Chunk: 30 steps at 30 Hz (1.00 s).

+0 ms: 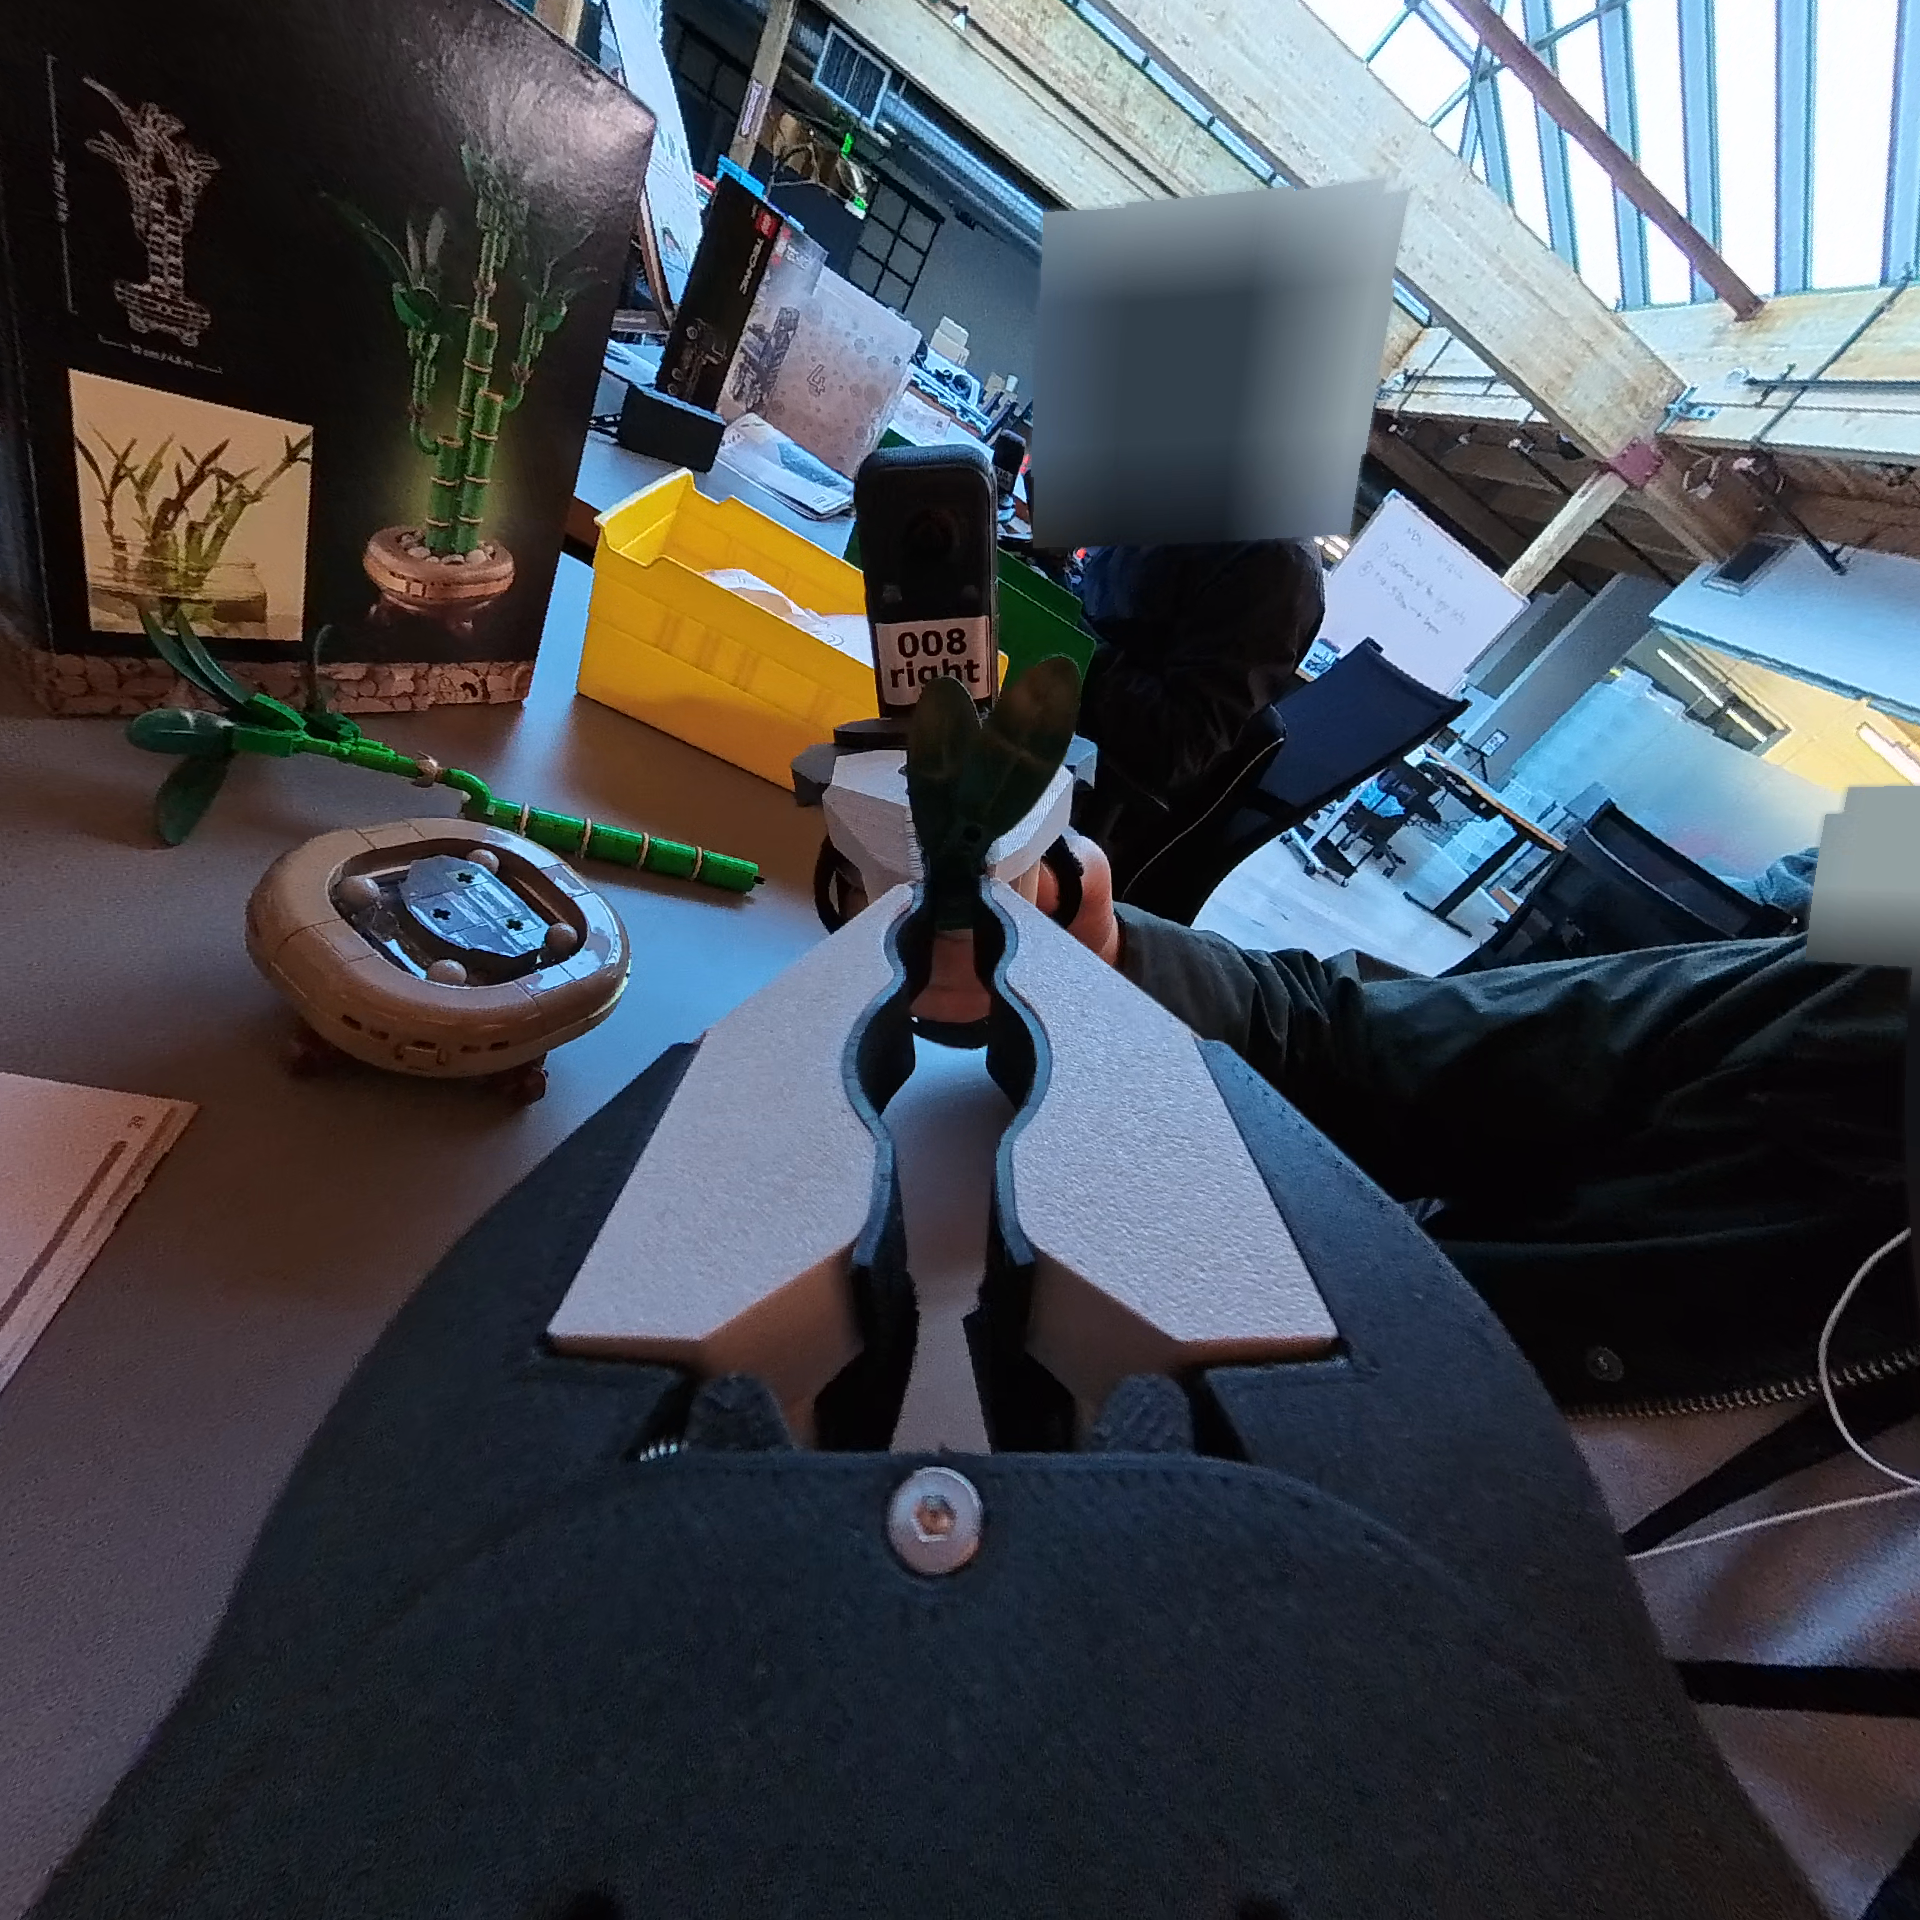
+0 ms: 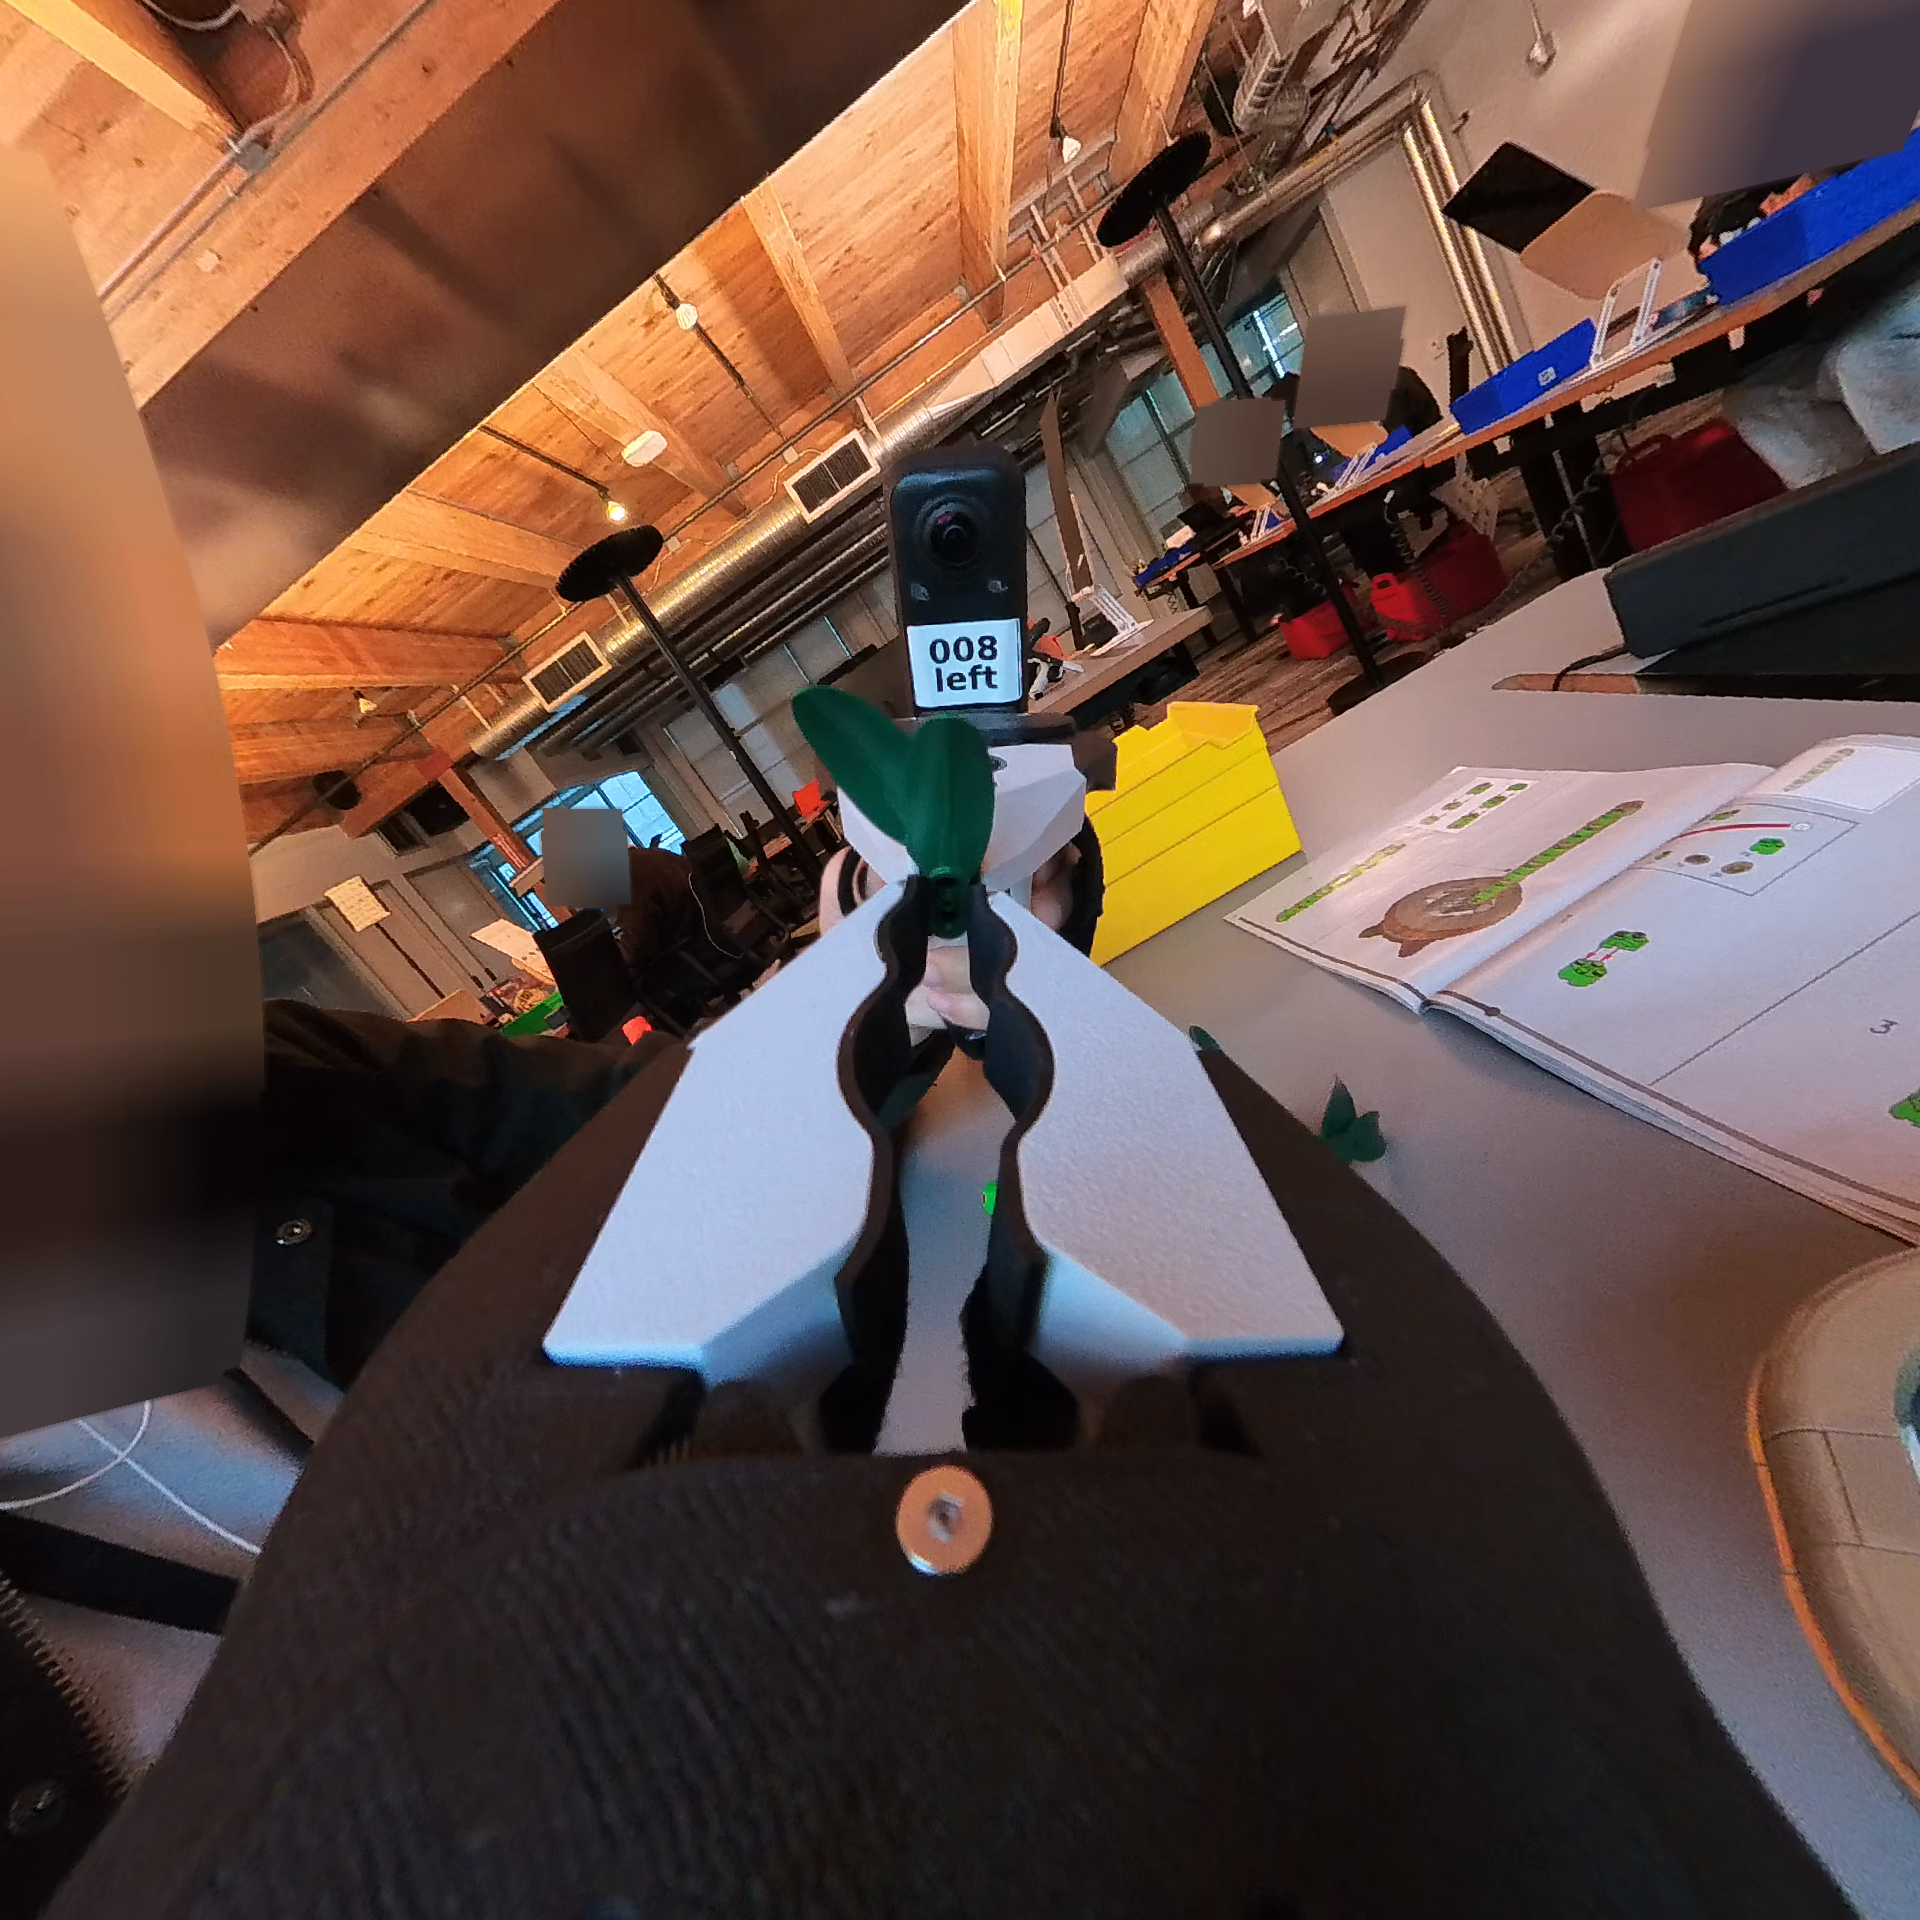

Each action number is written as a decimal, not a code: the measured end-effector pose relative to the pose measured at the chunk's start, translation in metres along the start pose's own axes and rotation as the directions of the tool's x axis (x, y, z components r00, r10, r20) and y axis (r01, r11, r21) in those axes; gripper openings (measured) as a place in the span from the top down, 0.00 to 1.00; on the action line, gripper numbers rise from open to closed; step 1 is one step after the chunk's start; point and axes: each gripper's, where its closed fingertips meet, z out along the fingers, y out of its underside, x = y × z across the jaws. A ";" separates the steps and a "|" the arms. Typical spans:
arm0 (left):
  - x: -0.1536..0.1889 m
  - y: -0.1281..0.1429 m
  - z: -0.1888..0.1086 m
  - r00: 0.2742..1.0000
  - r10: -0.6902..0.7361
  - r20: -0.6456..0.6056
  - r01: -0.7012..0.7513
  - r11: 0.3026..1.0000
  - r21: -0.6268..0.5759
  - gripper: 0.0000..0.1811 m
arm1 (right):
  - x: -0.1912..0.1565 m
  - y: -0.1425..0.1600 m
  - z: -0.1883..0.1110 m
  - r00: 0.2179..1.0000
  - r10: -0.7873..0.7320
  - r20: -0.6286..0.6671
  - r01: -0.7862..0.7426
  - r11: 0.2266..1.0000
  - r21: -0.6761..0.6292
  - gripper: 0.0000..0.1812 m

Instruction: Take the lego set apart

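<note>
My left gripper [image 1: 951, 902] and right gripper [image 2: 945, 902] face each other tip to tip above the table edge. Both are shut on one small dark green leaf piece [image 1: 987, 758], whose two leaves stick up above the tips; it also shows in the right wrist view [image 2: 904, 779]. A green bamboo stalk with leaves [image 1: 499, 810] lies flat on the grey table to the left. The tan round pot base [image 1: 436, 956] stands in front of it, and its rim also shows in the right wrist view [image 2: 1849, 1507]. A loose green leaf [image 2: 1351, 1132] lies on the table.
The black set box [image 1: 312, 343] stands at the back left. A yellow bin [image 1: 727, 644] sits behind the grippers. An open instruction booklet [image 2: 1610, 935] lies on the table, and a paper corner [image 1: 62, 1195] lies at the left. A dark sleeve [image 1: 1507, 1091] reaches in from the right.
</note>
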 end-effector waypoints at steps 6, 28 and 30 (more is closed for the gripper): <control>0.002 0.001 0.000 1.000 0.020 -0.001 -0.020 0.999 -0.031 0.98 | -0.001 0.002 0.001 1.000 -0.013 -0.002 0.013 1.000 -0.022 0.97; -0.005 0.008 -0.006 0.999 0.053 0.013 -0.052 0.996 -0.079 0.90 | -0.011 -0.018 -0.017 0.997 -0.036 0.062 0.032 0.997 0.070 0.97; -0.003 0.019 0.007 0.997 0.071 0.016 -0.069 0.992 -0.106 0.88 | -0.009 -0.011 -0.011 0.997 -0.017 0.069 0.014 0.998 0.055 0.97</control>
